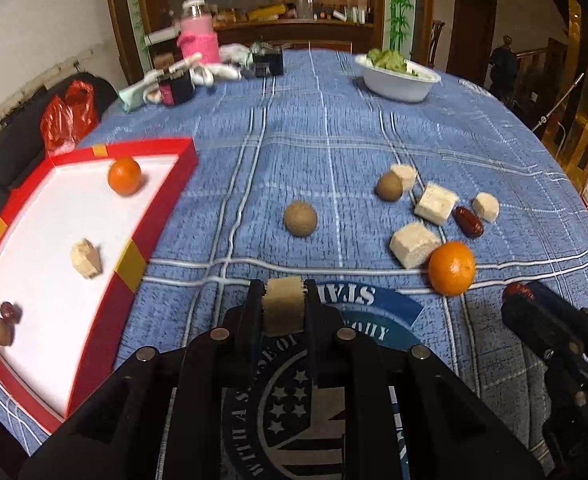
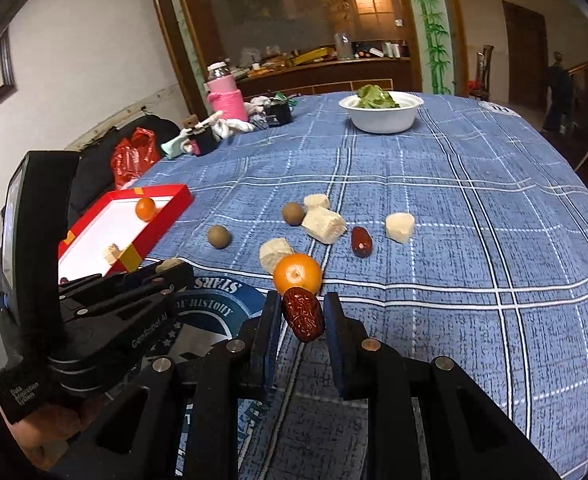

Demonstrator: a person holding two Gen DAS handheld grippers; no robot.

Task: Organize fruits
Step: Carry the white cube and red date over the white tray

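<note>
My left gripper (image 1: 283, 294) is shut on a pale sugarcane chunk (image 1: 283, 308), held above the blue cloth just right of the red tray (image 1: 134, 264). The tray holds an orange (image 1: 124, 176), a pale chunk (image 1: 86, 259), a red date (image 1: 11, 312) and a brown longan (image 1: 2, 332). My right gripper (image 2: 303, 312) is shut on a wrinkled red date (image 2: 303, 314), above the cloth near a loose orange (image 2: 297, 274). On the cloth lie two longans (image 1: 300, 218) (image 1: 389, 186), several pale chunks (image 1: 435, 203) and another date (image 1: 468, 221).
A white bowl of greens (image 1: 398, 80) stands at the table's far side. A pink bottle (image 1: 198, 36), dark boxes and white clutter (image 1: 182, 84) sit at the far left. A red plastic bag (image 1: 68, 116) lies on a dark chair beyond the tray.
</note>
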